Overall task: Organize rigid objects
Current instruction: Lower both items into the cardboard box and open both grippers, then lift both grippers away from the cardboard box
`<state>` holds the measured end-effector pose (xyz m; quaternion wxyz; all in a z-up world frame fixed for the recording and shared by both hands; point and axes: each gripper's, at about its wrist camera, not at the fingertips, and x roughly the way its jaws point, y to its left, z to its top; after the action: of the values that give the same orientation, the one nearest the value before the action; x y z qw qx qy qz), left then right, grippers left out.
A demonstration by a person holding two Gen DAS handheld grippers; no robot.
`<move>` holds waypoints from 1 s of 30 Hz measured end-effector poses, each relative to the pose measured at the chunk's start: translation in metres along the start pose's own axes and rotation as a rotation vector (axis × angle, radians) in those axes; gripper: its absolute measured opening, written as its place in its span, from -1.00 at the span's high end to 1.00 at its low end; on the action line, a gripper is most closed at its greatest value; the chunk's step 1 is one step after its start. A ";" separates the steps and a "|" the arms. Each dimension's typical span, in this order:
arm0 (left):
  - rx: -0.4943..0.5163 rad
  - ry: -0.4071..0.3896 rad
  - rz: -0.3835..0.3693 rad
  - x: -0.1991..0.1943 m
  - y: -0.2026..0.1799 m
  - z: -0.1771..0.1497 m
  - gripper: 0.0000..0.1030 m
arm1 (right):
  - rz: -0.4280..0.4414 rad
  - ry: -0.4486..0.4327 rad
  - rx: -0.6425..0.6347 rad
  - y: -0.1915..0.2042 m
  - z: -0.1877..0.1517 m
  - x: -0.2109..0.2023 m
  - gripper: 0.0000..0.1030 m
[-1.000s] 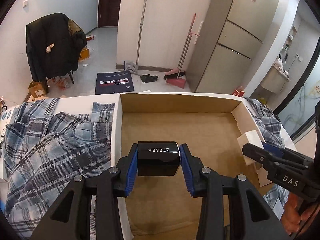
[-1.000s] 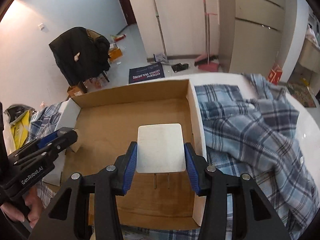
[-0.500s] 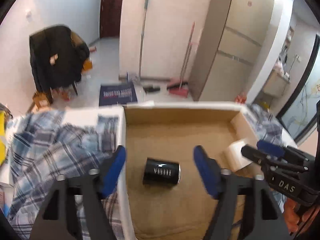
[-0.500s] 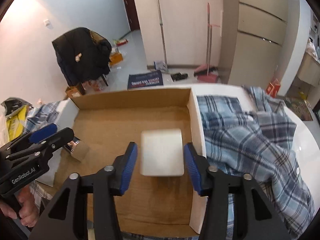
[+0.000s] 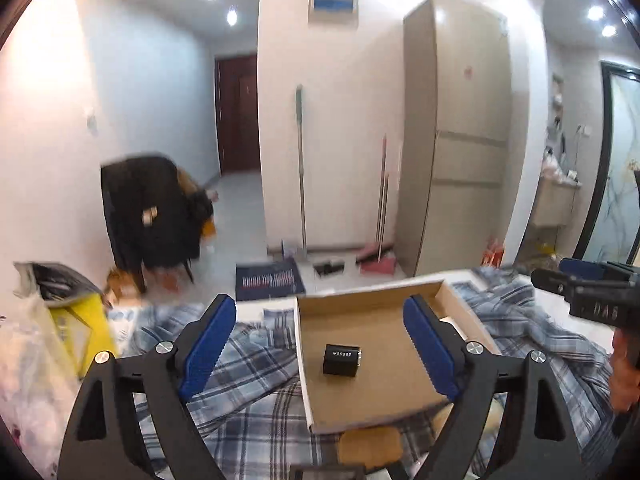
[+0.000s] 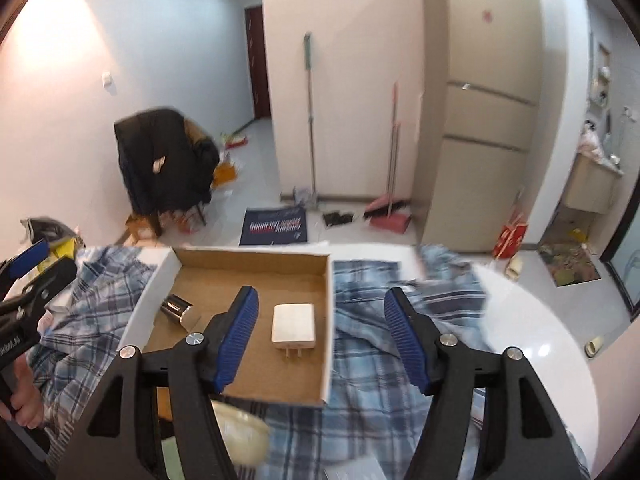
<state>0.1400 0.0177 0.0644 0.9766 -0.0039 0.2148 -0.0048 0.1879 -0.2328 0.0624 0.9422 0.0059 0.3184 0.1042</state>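
A shallow cardboard box [image 5: 362,301] lies on the plaid-covered table. On its floor rests a small black ZEESEA box [image 5: 342,360], seen from the other side as a dark, silvery item [image 6: 178,308]. A white plug charger [image 6: 293,323] lies flat near the box's right wall, prongs toward me. My left gripper [image 5: 320,320] hovers above and behind the box [image 6: 248,258], jaws opening, nothing between them. My right gripper [image 6: 320,308] also hangs above the box, jaws opening, the charger far below them. Each gripper shows in the other's view: right gripper [image 5: 592,292], left gripper [image 6: 28,276].
A blue plaid cloth [image 6: 400,320] covers much of the round white table [image 6: 540,320]. A cream bowl-like thing [image 6: 240,432] sits at the near edge. A yellow bag [image 5: 68,328] stands left. Beyond are a chair with a black jacket [image 5: 152,216], brooms and a tall fridge [image 5: 460,140].
Both grippers opened and let go: the black box and the white charger now lie on the box floor. Both grippers rose and pulled back, so the box looks smaller and lower.
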 end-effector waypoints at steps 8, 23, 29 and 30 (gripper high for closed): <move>-0.009 -0.191 -0.066 -0.107 -0.027 -0.010 -1.00 | 0.054 -0.115 0.024 -0.001 -0.016 -0.089 -0.50; -0.063 -0.268 -0.052 -0.160 -0.037 -0.029 -1.00 | 0.055 -0.165 0.046 -0.003 -0.054 -0.133 -0.67; -0.075 -0.228 -0.029 -0.145 -0.033 -0.036 -1.00 | 0.028 -0.153 0.024 -0.008 -0.062 -0.116 -0.67; -0.082 -0.218 -0.036 -0.142 -0.031 -0.037 -1.00 | 0.026 -0.141 0.022 -0.008 -0.064 -0.110 -0.67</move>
<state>-0.0049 -0.0121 0.0907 0.9930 -0.0484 0.1070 -0.0133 0.0656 -0.2666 0.0772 0.9607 0.0276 0.2525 0.1124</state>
